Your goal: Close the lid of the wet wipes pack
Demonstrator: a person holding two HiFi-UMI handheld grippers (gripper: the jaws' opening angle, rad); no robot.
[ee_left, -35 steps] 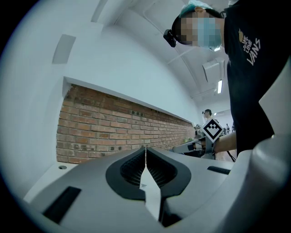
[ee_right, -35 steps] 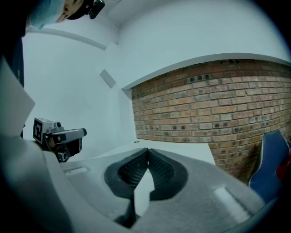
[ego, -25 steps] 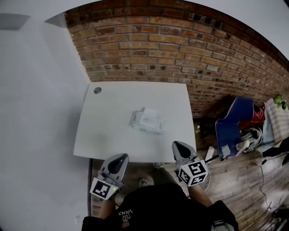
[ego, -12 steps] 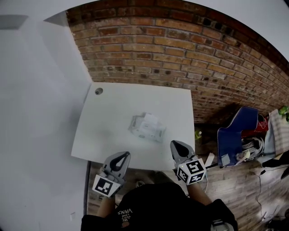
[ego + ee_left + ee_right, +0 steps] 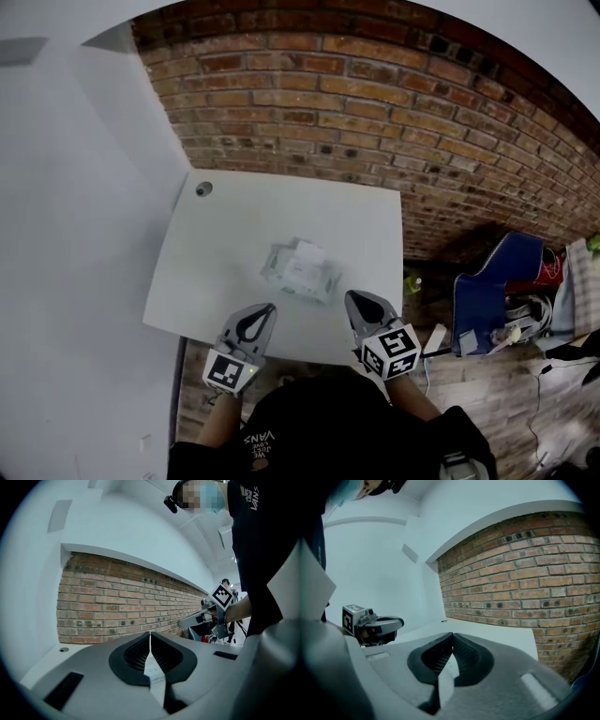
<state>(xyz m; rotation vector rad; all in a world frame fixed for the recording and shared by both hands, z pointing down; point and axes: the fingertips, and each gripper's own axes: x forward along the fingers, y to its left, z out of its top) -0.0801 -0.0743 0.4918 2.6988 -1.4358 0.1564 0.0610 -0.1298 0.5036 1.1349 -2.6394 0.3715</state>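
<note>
Wet wipes pack (image 5: 300, 272) lies near the middle of the white table (image 5: 216, 244), with bare tabletop all round it. Beyond the pack, a brick wall (image 5: 375, 103) runs along the table's far edge. Left gripper (image 5: 268, 308) and right gripper (image 5: 352, 299) hover near the pack's near side, over the table's front edge. Each has its jaws pressed together on nothing.

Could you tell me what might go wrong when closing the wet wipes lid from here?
1. The wet wipes pack lies loose on the table, touched by neither gripper; a one-sided push would likely slide it.
2. The left gripper and right gripper both have jaws shut by the near edge, so steadying the soft pack means pressing, which might squash it.
</note>
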